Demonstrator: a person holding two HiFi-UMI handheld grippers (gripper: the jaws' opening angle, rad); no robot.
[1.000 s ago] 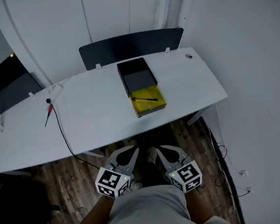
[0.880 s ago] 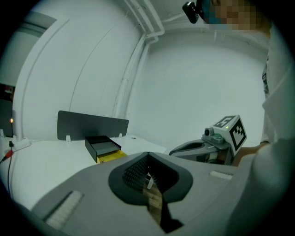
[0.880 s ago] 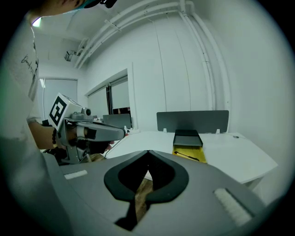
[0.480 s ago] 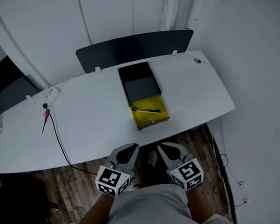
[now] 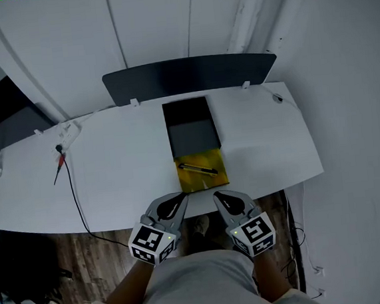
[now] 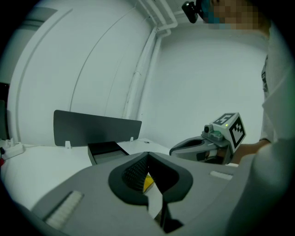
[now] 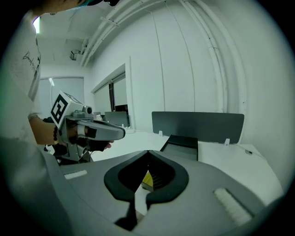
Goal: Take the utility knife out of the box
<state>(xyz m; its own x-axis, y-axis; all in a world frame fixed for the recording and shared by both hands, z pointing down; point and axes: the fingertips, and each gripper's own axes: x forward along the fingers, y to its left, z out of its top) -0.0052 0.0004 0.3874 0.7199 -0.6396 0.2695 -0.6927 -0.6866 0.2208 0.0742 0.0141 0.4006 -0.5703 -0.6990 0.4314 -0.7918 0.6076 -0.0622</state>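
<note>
The utility knife (image 5: 198,168) lies crosswise on the yellow tray (image 5: 213,179) drawn out of the black box (image 5: 191,131), near the front edge of the white tabletop (image 5: 119,181). White walls and a dark screen (image 5: 189,78) stand behind, above a wood floor (image 5: 60,257). A second ago both claws hung over the floor. Now the left claw (image 5: 180,198) and right claw (image 5: 218,196), each closed and empty, reach the tabletop's edge just short of the tray. A cable (image 5: 71,189) trails well to the left.
</note>
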